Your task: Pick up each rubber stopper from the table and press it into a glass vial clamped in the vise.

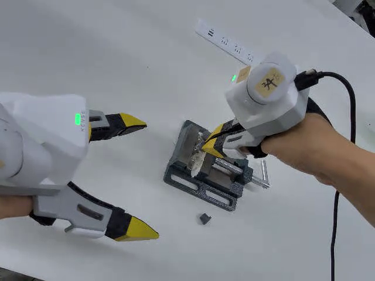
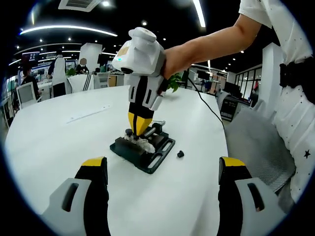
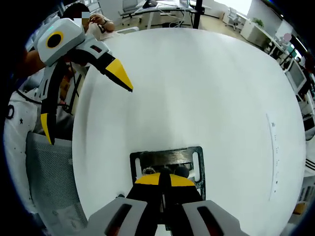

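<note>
My right claw (image 1: 212, 146) is down over the vise (image 1: 198, 188) at frame centre, jaws together, tips nearly touching; can't tell if anything is pinched between them. In the right gripper view a small dark round cap (image 3: 182, 171) sits just beside my tips on the clamped glass, probably a stopper seated or half seated. The vials (image 1: 197, 157) read as a pale clear cluster between the vise jaws, count unclear. My left claw (image 1: 138, 175) is at frame left, jaws wide apart, holding nothing, well apart from the vise. One loose stopper (image 1: 204, 218) lies on the table (image 1: 117, 58) just below the vise in the head view. Step in hand, my guess: pressing in. To do it well, push straight down along the vial, no sideways shove, since glass could crack or tip, and build pressure gently. Room: plenty of bare table left of and below the vise. The vise handle (image 1: 265, 175) sticks out to the right under my wrist, the cable (image 1: 343, 88) trails at right, the power strip (image 1: 225, 42) sits upper centre, well apart. Table edge shows at the bottom-left corner, behind the left claw.
</note>
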Tool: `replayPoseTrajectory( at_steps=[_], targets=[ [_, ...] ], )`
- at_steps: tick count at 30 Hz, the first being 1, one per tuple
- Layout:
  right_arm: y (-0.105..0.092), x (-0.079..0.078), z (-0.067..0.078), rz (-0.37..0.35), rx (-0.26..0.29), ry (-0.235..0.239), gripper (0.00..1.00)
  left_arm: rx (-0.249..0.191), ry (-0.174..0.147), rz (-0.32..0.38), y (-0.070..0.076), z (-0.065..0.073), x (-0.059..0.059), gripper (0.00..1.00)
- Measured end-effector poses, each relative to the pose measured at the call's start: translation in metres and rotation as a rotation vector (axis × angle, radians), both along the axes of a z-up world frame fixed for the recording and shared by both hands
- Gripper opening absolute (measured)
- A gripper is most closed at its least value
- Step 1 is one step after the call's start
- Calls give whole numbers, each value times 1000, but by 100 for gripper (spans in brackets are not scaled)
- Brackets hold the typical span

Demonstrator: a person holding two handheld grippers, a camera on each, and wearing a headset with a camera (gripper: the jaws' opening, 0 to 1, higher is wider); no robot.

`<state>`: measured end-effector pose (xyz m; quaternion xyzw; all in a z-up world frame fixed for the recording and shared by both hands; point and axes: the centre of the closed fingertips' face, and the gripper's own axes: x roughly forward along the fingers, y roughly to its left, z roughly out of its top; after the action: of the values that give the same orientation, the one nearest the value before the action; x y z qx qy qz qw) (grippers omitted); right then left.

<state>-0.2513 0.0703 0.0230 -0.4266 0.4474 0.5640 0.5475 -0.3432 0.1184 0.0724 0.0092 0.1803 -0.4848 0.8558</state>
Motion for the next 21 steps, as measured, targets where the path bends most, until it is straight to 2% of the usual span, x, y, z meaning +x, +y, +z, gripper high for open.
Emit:
replayPoseTrajectory(
  at_steps=[12, 21],
  targets=[
    [0, 0, -1, -6, 13, -19, 0, -6, -2, 5, 1, 0, 3, 92],
    [0, 1, -1, 2, -4, 3, 0, -9, 0, 8, 0, -1, 2, 92]
  ],
)
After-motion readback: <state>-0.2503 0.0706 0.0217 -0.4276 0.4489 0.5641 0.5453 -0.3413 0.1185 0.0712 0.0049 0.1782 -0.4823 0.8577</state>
